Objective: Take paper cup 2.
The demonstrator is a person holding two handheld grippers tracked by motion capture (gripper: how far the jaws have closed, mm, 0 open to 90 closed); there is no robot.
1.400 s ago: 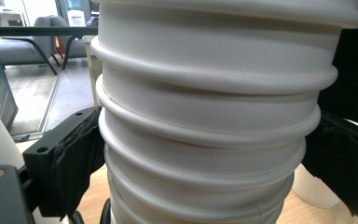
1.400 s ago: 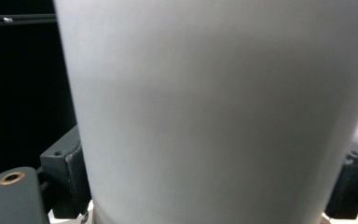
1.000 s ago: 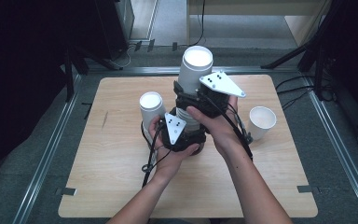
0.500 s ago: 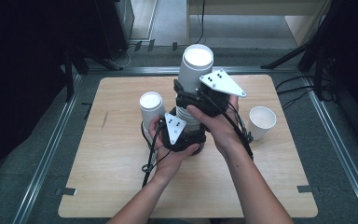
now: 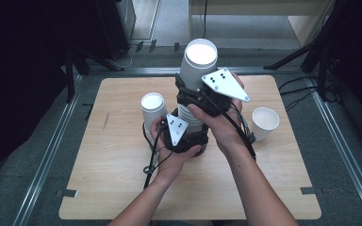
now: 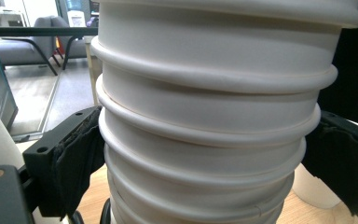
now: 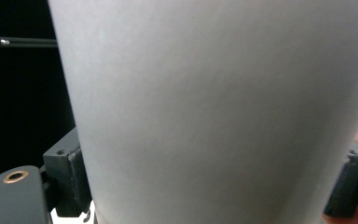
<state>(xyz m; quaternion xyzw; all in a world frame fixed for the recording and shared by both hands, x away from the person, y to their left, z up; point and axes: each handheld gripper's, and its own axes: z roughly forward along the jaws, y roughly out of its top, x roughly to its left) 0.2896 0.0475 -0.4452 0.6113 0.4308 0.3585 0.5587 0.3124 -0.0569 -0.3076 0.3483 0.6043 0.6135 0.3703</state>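
Both claws on the cup stack, top cup about to be worked free

High view: the stack of cups [image 5: 195,89] stands mid-tabletop; the left claw [image 5: 185,136] grips it low, the right claw [image 5: 202,96] holds the top cup [image 5: 199,59], jaws just closing. Left gripper view: pads [image 6: 77,161] clamp the nested rims; a weak hold risks lifting everything. Right gripper view: the jaws pinch the cup wall [image 7: 214,112]; oversqueezing could crush it or drag two cups.

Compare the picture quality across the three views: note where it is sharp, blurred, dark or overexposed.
High view: table evenly lit and sharp, surroundings dark, the inside of the top cup glares white. Left gripper view: the stack of paper cups is sharp, rims crisp, with a bright room behind. Right gripper view: the cup wall is so close it is soft, grey and featureless.
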